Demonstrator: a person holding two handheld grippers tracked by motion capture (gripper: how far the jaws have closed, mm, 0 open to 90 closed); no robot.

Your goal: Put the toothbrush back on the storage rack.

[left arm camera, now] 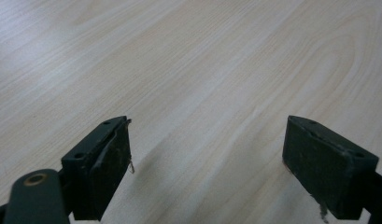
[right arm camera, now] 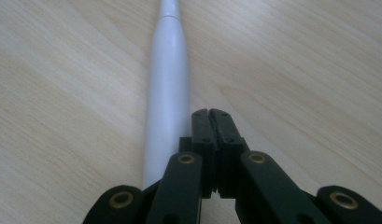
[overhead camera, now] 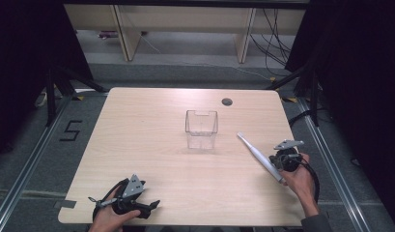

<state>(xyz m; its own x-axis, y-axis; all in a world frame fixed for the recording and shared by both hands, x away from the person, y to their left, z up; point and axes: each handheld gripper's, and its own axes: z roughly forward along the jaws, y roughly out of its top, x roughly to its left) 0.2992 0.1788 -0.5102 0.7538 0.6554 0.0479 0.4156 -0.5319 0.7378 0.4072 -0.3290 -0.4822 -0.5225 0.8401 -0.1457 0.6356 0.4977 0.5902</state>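
A long white tapered stick (overhead camera: 257,154) lies slanted on the right side of the wooden table (overhead camera: 151,159). A hand holds my right gripper (overhead camera: 278,164) right at the stick's near end. In the right gripper view the jaws of my right gripper (right arm camera: 212,115) are pressed together with nothing between them, and the white stick (right arm camera: 167,93) runs along their left side, close against them. A clear plastic box (overhead camera: 202,128) stands upright at the table's middle. My left gripper (overhead camera: 150,207) rests at the front left edge, and in its own view my left gripper (left arm camera: 207,140) is open over bare wood.
A round cable hole (overhead camera: 227,101) sits near the table's far right edge. Cables trail from both grippers. Beyond the table are grey floor, wooden furniture legs (overhead camera: 127,34) and dark curtains at both sides.
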